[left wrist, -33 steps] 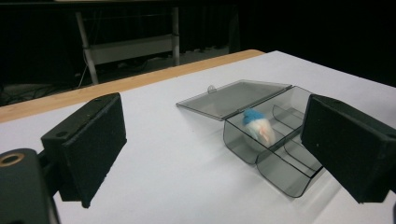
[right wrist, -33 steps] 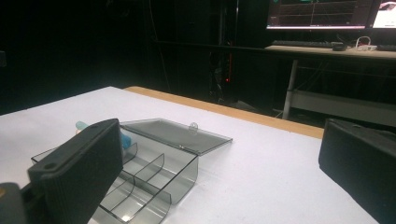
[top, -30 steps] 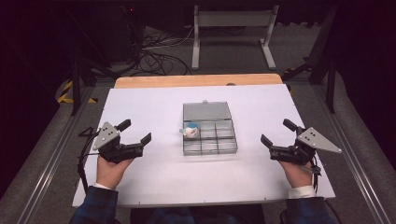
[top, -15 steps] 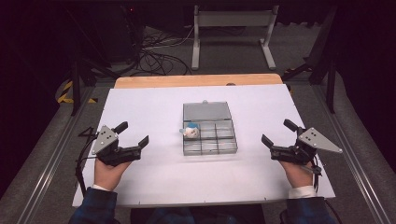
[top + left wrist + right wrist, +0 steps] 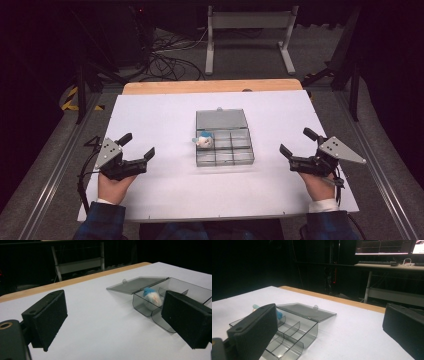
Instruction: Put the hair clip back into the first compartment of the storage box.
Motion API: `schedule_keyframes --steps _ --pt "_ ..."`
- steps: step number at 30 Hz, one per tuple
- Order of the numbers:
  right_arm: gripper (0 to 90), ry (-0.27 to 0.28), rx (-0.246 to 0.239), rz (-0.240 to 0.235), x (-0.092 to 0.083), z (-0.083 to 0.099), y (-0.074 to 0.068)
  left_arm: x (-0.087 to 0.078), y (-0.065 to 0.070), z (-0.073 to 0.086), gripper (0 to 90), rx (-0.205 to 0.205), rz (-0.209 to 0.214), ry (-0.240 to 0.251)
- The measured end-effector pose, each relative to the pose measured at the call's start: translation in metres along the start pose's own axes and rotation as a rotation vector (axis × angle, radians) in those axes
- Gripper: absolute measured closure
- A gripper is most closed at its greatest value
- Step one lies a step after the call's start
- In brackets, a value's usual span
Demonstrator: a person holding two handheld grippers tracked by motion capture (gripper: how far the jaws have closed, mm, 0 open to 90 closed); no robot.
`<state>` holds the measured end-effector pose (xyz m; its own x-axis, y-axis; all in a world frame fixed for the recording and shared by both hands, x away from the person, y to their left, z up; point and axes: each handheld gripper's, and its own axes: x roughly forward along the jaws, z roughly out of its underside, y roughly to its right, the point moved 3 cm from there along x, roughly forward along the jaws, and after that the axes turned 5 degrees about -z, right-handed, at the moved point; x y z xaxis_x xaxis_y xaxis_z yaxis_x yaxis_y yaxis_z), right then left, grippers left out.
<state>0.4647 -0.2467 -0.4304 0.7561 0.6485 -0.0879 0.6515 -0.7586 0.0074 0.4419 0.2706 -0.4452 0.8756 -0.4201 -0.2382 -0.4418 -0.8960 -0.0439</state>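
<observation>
High view: I see a grey compartment box (image 5: 225, 145) mid-table, lid (image 5: 221, 119) folded flat behind it; a white-and-blue object (image 5: 203, 141) sits in its far-left compartment. My left tool (image 5: 137, 146) and right tool (image 5: 295, 142) flank the box, well apart from it, both spread wide and empty. White table (image 5: 165, 115); dark room, cables (image 5: 165, 60) on the floor beyond.

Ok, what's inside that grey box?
In the box, one white-and-blue object sits in the left rear compartment. The other compartments look empty; the object hides the floor beneath it.
</observation>
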Motion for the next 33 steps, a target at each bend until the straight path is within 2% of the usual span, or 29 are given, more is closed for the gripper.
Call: schedule_keyframes --steps 22,33 --pt "0.5 -0.006 -0.006 -0.001 0.0019 0.0008 0.0002 -0.0002 -0.0014 0.0033 7.2 -0.007 0.007 -0.008" --pt "0.5 -0.013 -0.010 -0.001 0.0040 0.0012 0.0006 0.0011 -0.0019 0.0063 7.2 -0.001 0.014 -0.038"
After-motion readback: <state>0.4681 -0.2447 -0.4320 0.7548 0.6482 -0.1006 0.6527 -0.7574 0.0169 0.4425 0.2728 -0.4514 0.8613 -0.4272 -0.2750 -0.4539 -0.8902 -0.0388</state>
